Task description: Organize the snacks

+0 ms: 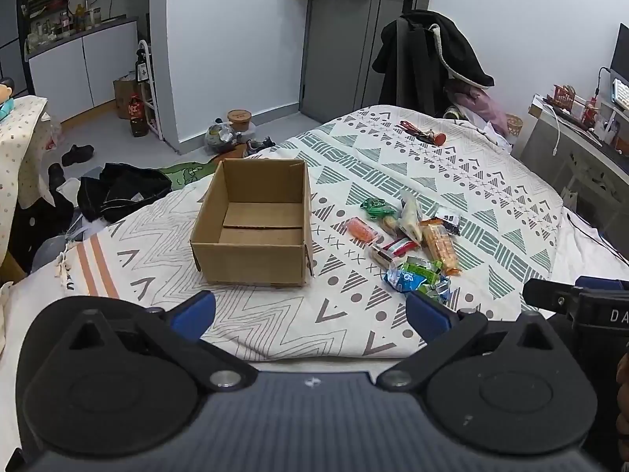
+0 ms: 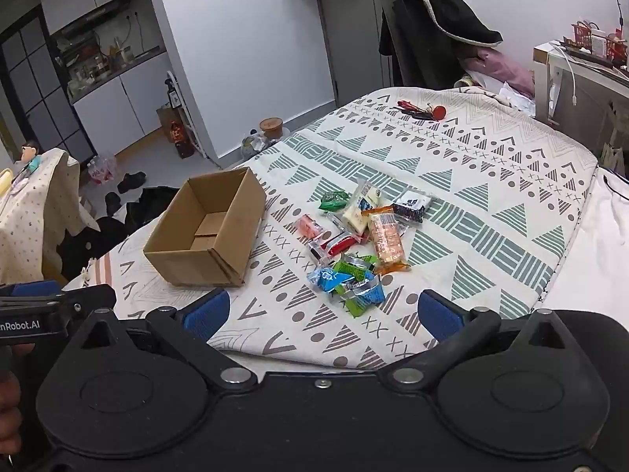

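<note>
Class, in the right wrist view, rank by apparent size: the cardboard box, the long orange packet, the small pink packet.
1. cardboard box
2. long orange packet
3. small pink packet
All lie at similar distance, so the order seems safe.

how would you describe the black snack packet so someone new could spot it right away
Start at the open cardboard box on the patterned bedspread; the pile of snacks lies just to its right. The black packet sits at the pile's far right edge, beyond the long orange pack. It is the only black wrapper, with a white label on top.
</note>
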The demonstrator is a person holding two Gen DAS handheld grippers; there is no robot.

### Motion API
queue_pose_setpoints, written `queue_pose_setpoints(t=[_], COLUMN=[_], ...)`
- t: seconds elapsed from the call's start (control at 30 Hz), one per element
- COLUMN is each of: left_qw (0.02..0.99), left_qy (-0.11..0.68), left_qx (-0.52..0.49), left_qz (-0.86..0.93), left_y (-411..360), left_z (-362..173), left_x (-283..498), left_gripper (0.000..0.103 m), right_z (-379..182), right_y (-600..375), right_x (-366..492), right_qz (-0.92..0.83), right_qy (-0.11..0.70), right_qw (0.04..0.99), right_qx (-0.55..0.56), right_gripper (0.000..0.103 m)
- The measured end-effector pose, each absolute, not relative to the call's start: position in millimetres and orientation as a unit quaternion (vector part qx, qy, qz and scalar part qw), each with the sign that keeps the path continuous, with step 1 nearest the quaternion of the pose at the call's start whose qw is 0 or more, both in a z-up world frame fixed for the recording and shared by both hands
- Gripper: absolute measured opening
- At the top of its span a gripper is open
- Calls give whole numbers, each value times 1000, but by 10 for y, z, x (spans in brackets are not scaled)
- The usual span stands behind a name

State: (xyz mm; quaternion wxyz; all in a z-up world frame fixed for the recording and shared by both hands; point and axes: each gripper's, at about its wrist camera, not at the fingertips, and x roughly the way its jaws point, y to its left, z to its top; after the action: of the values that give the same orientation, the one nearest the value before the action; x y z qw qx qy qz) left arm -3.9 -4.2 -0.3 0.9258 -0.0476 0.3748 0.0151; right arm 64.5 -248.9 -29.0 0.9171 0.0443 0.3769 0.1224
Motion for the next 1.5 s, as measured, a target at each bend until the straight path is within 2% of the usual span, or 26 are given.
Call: queue_pose_setpoints(t=[1.5], left_qw=[925], left_qy=[379], left_qx=[-36], left_qz=[11], left_y=[-129], left_z=[22], left_x=[24], left_gripper=[102], right_z=[-307], right_y=[-2527], right_x=[624], right_qz=[114], right_qy=[381], right_qw=[917], right_qx=[34], right_gripper=[103])
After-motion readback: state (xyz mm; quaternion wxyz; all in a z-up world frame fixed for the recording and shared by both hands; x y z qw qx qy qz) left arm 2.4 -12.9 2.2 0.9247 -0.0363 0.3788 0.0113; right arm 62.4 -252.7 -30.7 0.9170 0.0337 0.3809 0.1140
